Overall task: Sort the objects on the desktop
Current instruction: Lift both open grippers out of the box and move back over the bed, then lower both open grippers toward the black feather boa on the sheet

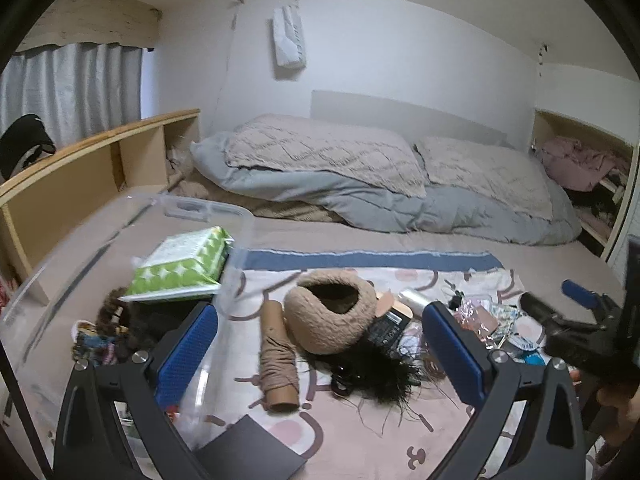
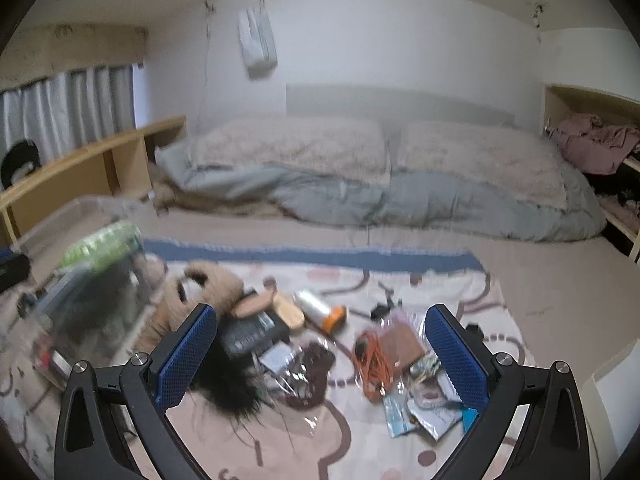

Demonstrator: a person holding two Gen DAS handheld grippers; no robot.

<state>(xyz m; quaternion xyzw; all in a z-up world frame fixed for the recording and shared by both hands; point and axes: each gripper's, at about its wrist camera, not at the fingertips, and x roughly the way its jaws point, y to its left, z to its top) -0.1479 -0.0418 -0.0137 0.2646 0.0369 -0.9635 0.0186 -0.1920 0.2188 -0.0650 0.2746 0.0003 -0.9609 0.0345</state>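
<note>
A brown knitted hat [image 1: 330, 316] is lying on the patterned blanket [image 1: 360, 432] spread over the bed, touching a black wig [image 1: 376, 376] and beside a cardboard tube [image 1: 278, 364]. The left gripper [image 1: 320, 352] is hovering over them, jaws wide apart, gripping nothing. The right gripper [image 2: 320, 356] is hanging likewise empty and wide above an orange cord [image 2: 372, 360]. A clear plastic bin [image 1: 120, 232] is holding a green tissue pack [image 1: 182, 268].
</note>
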